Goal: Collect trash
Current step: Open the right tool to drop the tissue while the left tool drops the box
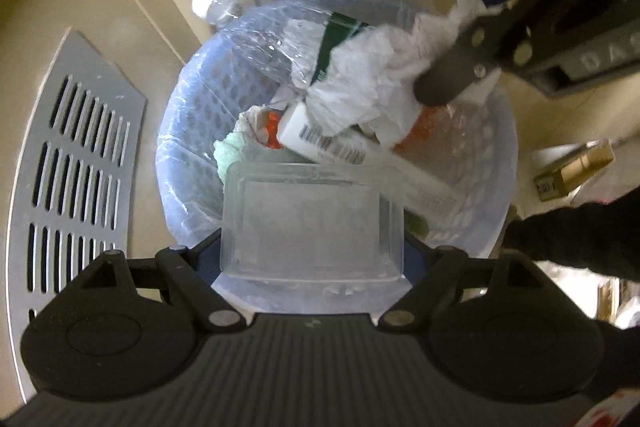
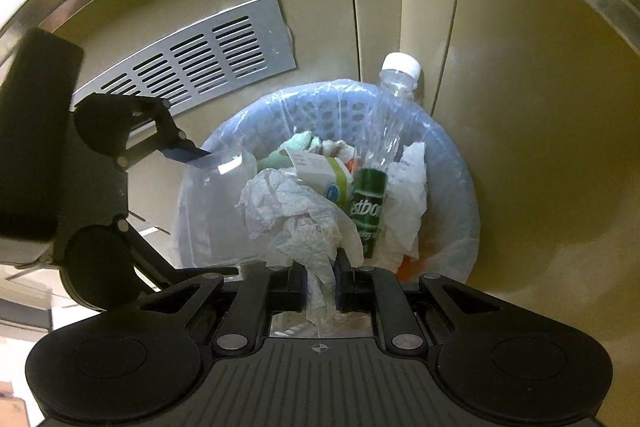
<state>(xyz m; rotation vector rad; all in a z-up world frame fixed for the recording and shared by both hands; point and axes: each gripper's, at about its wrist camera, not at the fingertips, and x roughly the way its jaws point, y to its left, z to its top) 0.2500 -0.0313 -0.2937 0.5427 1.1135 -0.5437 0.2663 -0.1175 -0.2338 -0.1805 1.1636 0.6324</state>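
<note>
- Surface and room: beige cabinet panels [image 2: 520, 107] with vertical seams stand behind the work area; the surface under the bin is the same beige tone.
- One grey slotted vent plate [image 1: 76, 179] lies at the left, just beside the bin; the right wrist view shows it behind the bin at upper left.
- One round pale blue perforated waste bin [image 1: 502, 163] lined with a clear plastic bag stands at centre, nearly full.
- One small cardboard box [image 1: 576, 167] lies at the right, apart from the bin.
- Left gripper [image 1: 312, 259]: jaws spread wide and clamped on the two sides of one clear rectangular plastic container [image 1: 308, 223], held over the near rim of the bin. In the right wrist view the container [image 2: 218, 211] sits at the left edge of the bin.
- Right gripper [image 2: 320, 279]: jaws pressed together, pinching one crumpled white tissue [image 2: 292, 215], which hangs over the bin contents. In the left wrist view this gripper [image 1: 444, 83] enters from upper right with the tissue [image 1: 360, 83] bunched below it.
- Bin contents, counted: one clear plastic bottle [image 1: 256, 43] with white cap and green label, neck leaning over the far rim; one white carton [image 1: 320, 135] with a barcode; one pale green cloth-like wad [image 1: 230, 155]; orange scraps, number not discernible.
- One dark sleeve [image 1: 576, 235] is visible at the right edge.
</note>
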